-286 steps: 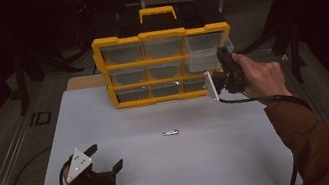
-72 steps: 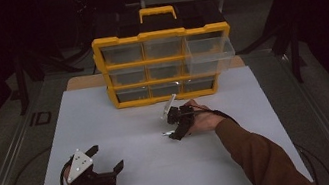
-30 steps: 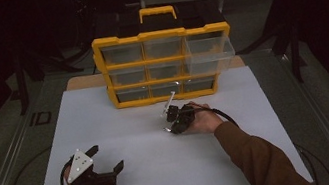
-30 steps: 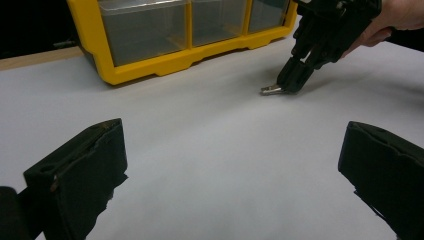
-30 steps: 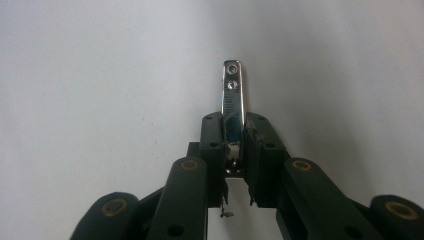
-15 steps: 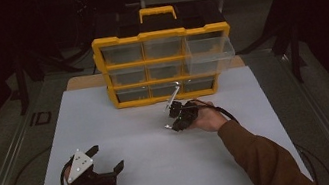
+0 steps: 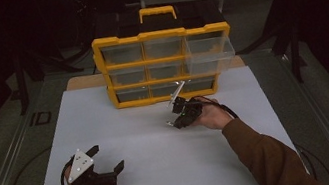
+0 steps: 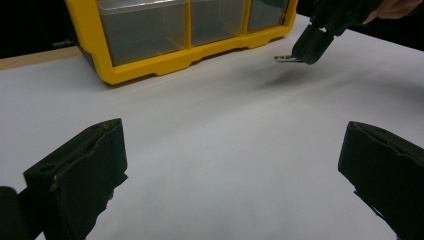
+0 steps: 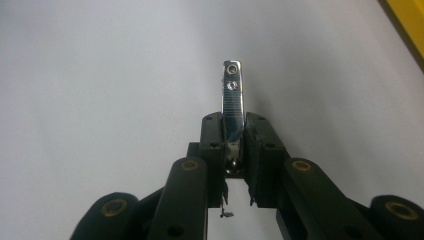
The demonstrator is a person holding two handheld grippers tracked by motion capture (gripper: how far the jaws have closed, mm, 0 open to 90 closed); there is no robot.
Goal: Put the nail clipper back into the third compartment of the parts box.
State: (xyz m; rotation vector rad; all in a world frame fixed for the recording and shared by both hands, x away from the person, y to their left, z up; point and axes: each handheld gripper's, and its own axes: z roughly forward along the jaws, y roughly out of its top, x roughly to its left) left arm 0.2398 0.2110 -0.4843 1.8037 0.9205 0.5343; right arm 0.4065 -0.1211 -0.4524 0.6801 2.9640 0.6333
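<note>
Now our right gripper (image 9: 233, 145) has its jaws nearly together, pinching a small metal nail clipper (image 9: 232, 105) between the pads. In the right gripper view the clipper stands up out of the jaws, its shiny lever end with two rivets pointing away from us. From the left gripper view we see that same gripper (image 8: 305, 50) off the sheet, with the tip of the clipper (image 8: 283, 58) sticking out level above a faint shadow. In the high view our right gripper (image 7: 177, 119) sits in front of the lower right corner of the yellow drawer cabinet (image 7: 160, 35), near it and not touching.

That cabinet has three rows of clear drawers, and its top right drawer (image 7: 208, 50) is pulled out towards us, above and behind the clipper. A white sheet (image 7: 156, 175) covers the tabletop under everything.

Our left gripper (image 7: 108, 163) rests low at the near left of the sheet, well apart from the right one, with its jaws spread wide and nothing between them; the left gripper view shows bare white sheet between its two black jaws.
</note>
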